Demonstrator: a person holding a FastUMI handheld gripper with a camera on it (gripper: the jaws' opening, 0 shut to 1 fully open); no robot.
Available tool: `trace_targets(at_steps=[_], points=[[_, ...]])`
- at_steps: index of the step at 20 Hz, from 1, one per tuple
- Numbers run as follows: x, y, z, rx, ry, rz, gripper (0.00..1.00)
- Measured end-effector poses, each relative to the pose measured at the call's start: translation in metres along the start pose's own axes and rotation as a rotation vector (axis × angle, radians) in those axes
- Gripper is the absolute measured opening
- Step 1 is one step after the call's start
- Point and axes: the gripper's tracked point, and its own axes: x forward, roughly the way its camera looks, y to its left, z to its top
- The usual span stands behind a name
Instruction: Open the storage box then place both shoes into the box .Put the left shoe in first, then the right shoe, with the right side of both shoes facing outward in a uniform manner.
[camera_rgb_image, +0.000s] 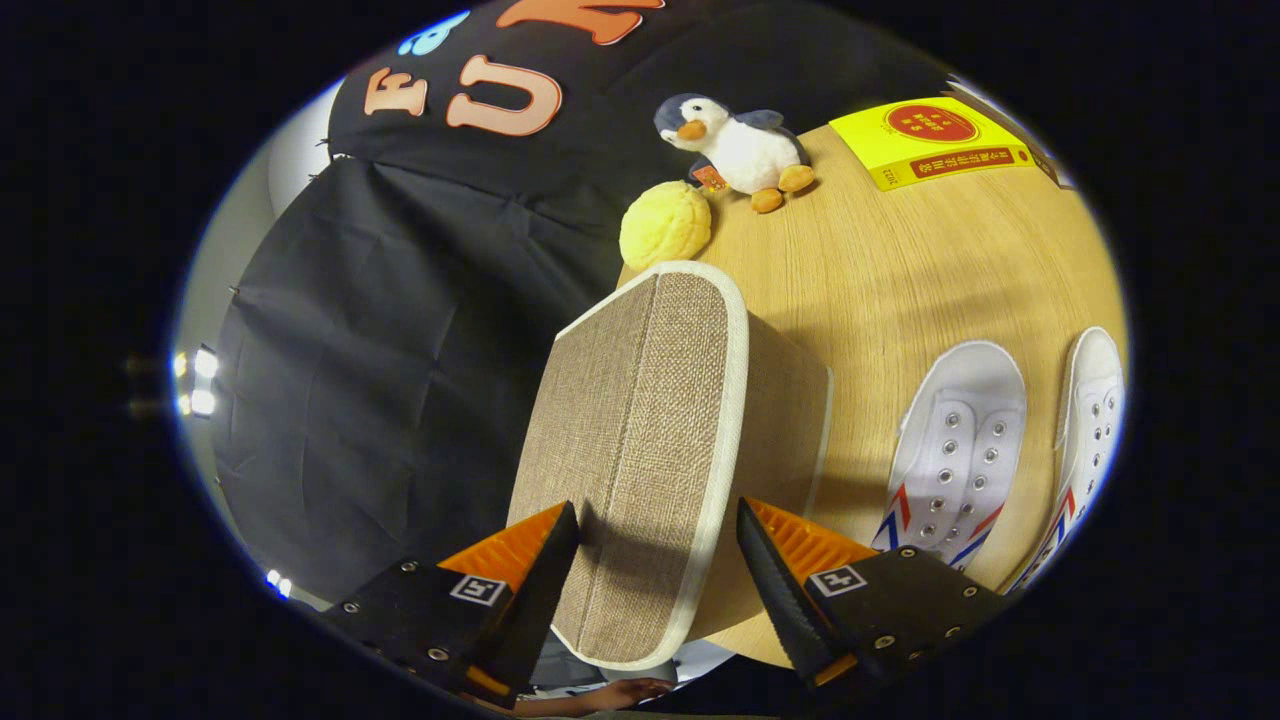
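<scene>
We hold the gripper (658, 560) spread wide at the lower centre of the frame, straddling the storage box (640, 440) lid edge

Neither finger presses on anything. The box's lid stands between and just ahead of the fingers, its long axis running up the frame away from us. We judge the lid still needs swinging clear. The two shoes (955, 450) lie on the table (900, 280) at the right, beside the box
</scene>
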Motion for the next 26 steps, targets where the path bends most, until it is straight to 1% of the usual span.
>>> trace_targets(at_steps=[1,2,3,4,6,9,10,11,12,18,21,23,26], points=[[-0.004,0.009,-0.001,0.023,0.013,0.025,0.91],[-0.011,0.016,0.001,0.029,0.011,0.039,0.84],[-0.016,0.024,0.006,0.021,0.000,0.054,0.82],[-0.023,0.033,0.009,0.013,-0.011,0.067,0.75],[-0.033,0.051,0.018,-0.006,-0.035,0.100,0.68],[-0.041,0.086,0.029,-0.048,-0.079,0.160,0.59],[-0.041,0.096,0.031,-0.067,-0.087,0.167,0.52],[-0.040,0.105,0.032,-0.087,-0.090,0.172,0.50],[-0.041,0.116,0.034,-0.106,-0.093,0.181,0.44],[-0.026,0.176,0.034,-0.185,-0.077,0.236,0.24],[-0.009,0.194,0.030,-0.205,-0.044,0.244,0.22],[0.000,0.210,0.028,-0.202,-0.041,0.258,0.22],[0.020,0.228,0.025,-0.220,-0.039,0.257,0.23]])
